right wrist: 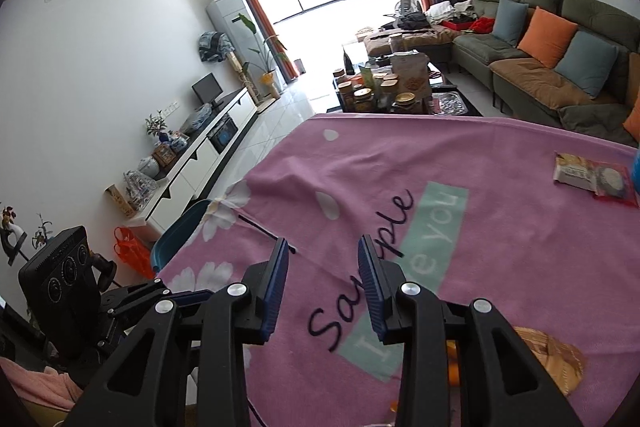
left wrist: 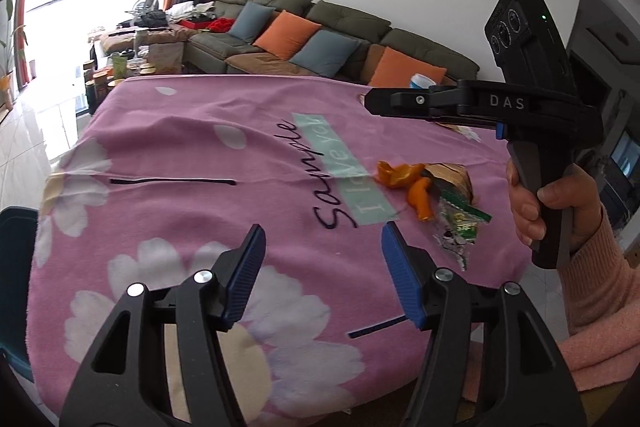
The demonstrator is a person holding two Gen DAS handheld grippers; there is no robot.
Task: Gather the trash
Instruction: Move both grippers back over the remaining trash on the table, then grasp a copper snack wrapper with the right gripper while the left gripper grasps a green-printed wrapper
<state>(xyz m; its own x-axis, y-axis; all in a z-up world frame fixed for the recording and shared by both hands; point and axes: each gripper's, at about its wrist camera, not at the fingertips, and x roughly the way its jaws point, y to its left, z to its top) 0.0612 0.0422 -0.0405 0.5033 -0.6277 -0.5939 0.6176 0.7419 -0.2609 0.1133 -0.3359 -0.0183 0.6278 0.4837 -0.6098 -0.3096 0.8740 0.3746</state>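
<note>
Trash lies on the pink flowered cloth [left wrist: 200, 155]: orange peels [left wrist: 404, 179], a crumpled brown paper [left wrist: 452, 179] and a torn green snack wrapper [left wrist: 460, 227]. My left gripper [left wrist: 323, 227] hovers over the cloth just left of that pile, open, with nothing between its blue pads. A hand [left wrist: 532, 203] in a pink sleeve holds my right gripper [left wrist: 370, 100] above and behind the pile. In the right wrist view the right gripper [right wrist: 323, 241] is open and empty over the printed lettering. The brown paper [right wrist: 556, 355] and a peel [right wrist: 454, 371] show beside its right finger.
Snack packets [right wrist: 592, 175] lie near the table's far right, by a blue-lidded cup [left wrist: 422, 81]. A blue chair [right wrist: 180, 231] stands at the table's left edge, an orange bag [right wrist: 132, 251] on the floor beyond it. A sofa [right wrist: 560, 39] and a low table with jars [right wrist: 384, 87] stand behind.
</note>
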